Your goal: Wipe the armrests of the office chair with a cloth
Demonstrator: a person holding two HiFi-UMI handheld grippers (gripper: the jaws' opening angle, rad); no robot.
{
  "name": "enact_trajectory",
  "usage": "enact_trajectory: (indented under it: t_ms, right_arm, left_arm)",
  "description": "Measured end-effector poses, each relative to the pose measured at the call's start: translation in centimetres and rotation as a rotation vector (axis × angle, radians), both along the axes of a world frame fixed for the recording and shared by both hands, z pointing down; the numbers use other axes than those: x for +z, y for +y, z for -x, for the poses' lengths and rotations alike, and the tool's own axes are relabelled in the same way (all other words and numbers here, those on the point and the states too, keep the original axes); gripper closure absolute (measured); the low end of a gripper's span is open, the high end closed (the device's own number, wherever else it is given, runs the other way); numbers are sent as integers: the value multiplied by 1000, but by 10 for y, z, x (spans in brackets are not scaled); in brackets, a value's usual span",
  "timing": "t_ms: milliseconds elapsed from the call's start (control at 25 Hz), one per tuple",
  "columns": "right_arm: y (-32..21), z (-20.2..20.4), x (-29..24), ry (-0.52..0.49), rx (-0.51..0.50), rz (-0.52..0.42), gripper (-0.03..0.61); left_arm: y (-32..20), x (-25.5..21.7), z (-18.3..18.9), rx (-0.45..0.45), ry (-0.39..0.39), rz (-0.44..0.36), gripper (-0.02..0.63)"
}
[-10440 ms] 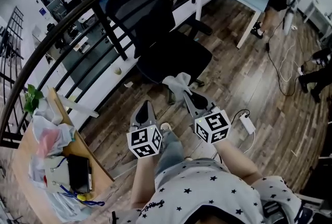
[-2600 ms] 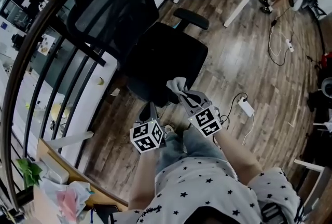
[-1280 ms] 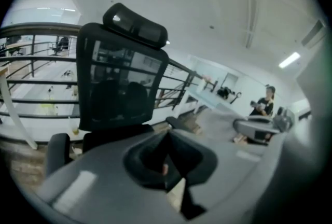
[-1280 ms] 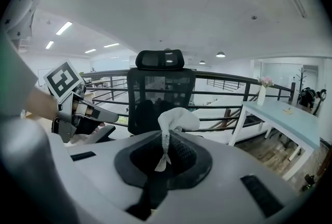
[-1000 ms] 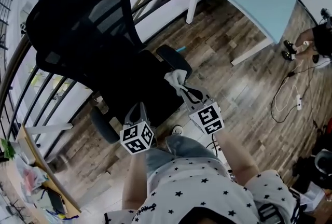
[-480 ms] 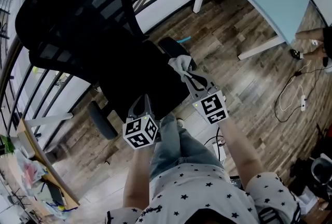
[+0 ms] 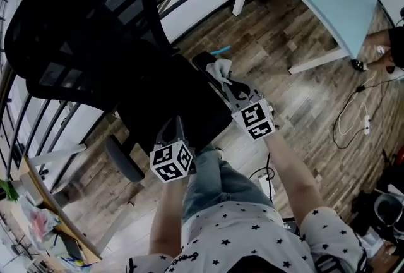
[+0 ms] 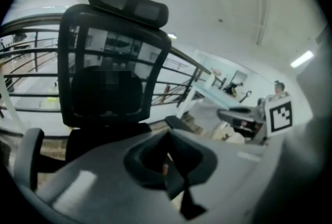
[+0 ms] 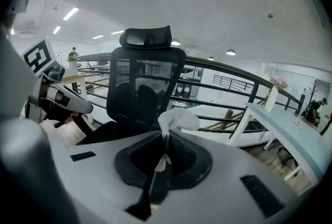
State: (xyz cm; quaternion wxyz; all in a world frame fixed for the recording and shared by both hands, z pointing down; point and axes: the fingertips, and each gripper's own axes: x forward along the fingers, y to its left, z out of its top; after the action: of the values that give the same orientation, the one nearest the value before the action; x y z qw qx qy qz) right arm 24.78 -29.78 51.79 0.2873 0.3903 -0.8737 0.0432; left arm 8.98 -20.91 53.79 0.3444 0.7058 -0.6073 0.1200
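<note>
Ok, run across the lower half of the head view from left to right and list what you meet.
First the bare chair armrest → left gripper → right gripper, shut on the cloth → white power strip.

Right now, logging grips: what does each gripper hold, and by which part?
Right gripper: white cloth, pinched by a bunched fold, the rest puffing past the tips. Left gripper: shut, empty.
</note>
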Motion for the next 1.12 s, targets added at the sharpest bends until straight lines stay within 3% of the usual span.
enact_trajectory:
  t_ms: [480, 1120]
  right_arm:
    - [-90, 23, 31, 107, 4, -31, 551]
    - [-147, 61, 97, 263, -130, -29, 551]
  left_arm:
    - [-48, 31, 21, 24, 7, 50, 606]
    - [-68, 71, 35, 11, 2, 106, 606]
